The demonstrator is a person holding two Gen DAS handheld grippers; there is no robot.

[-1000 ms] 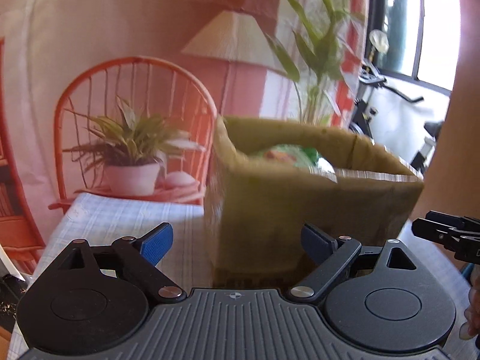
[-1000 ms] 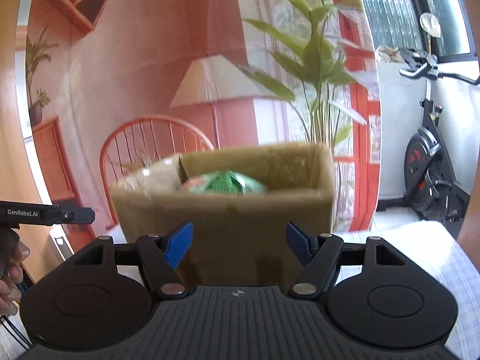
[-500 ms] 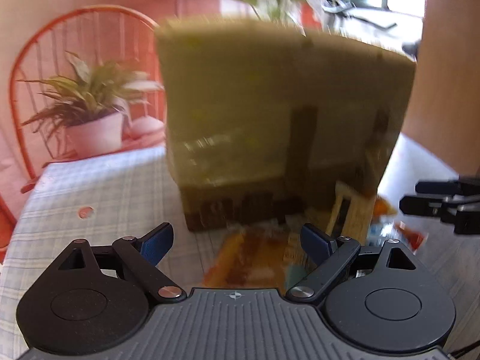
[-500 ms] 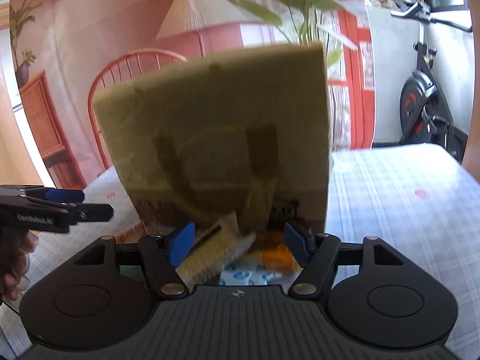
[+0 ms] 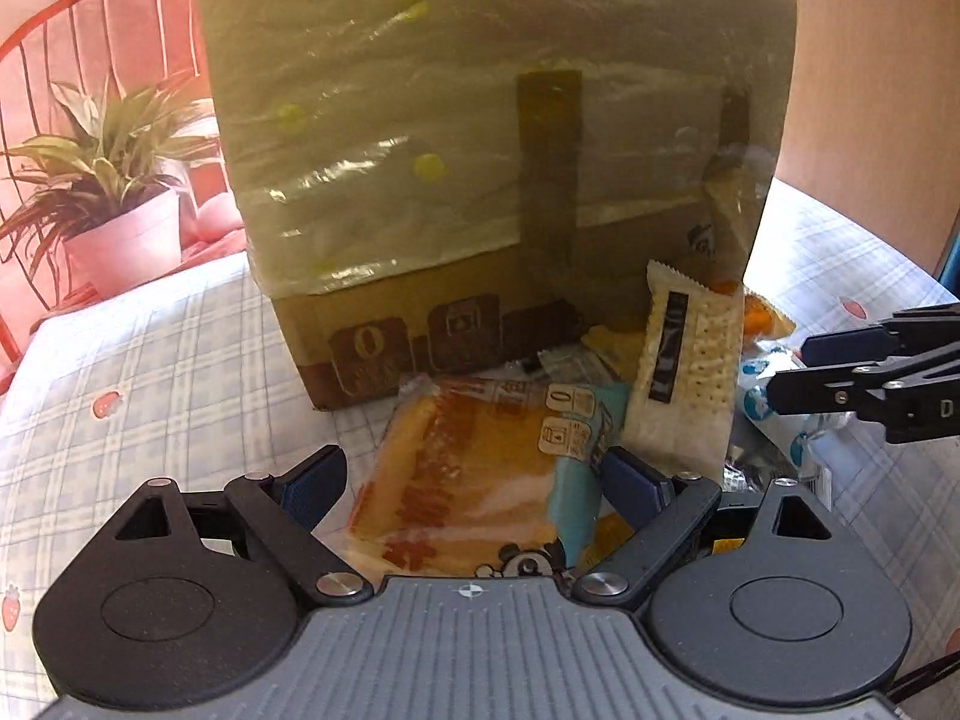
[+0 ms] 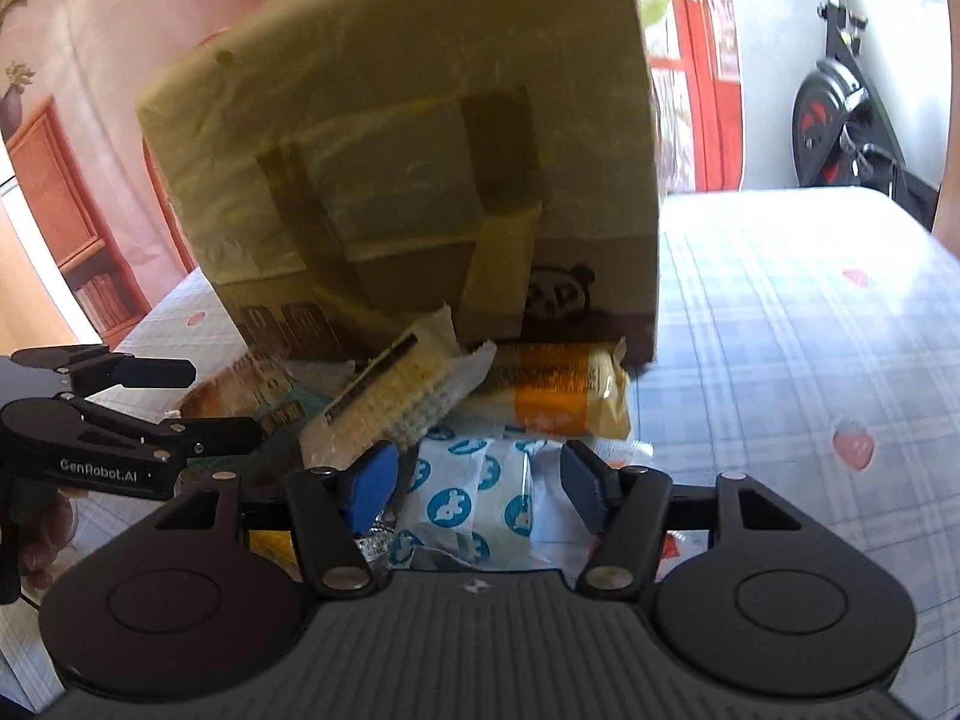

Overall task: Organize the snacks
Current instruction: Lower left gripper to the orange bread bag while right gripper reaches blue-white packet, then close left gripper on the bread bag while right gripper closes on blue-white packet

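A tall cardboard box [image 5: 480,150] wrapped in yellowish plastic stands on the checked tablecloth, with a pile of snack packets at its foot. My left gripper [image 5: 474,480] hangs open over an orange and teal bread packet [image 5: 480,468], which lies between its fingers untouched. A white cracker packet [image 5: 684,372] leans against the box. My right gripper [image 6: 474,480] is over a white packet with blue prints [image 6: 468,504], its jaws closing, pads still clear of it. An orange-banded bar [image 6: 558,396] lies behind that packet. The cracker packet [image 6: 390,396] sits to its left.
The box [image 6: 420,180] blocks the way ahead. A red chair with a potted plant [image 5: 108,180] stands at the table's far left. The tablecloth [image 6: 810,330] stretches right of the box. An exercise bike [image 6: 840,108] is off the table. The other gripper [image 5: 870,378] is close beside the pile.
Both grippers have dropped from the box's rim level down to the snack pile at its foot. The right gripper's fingers have come closer together. The box top is now out of sight.
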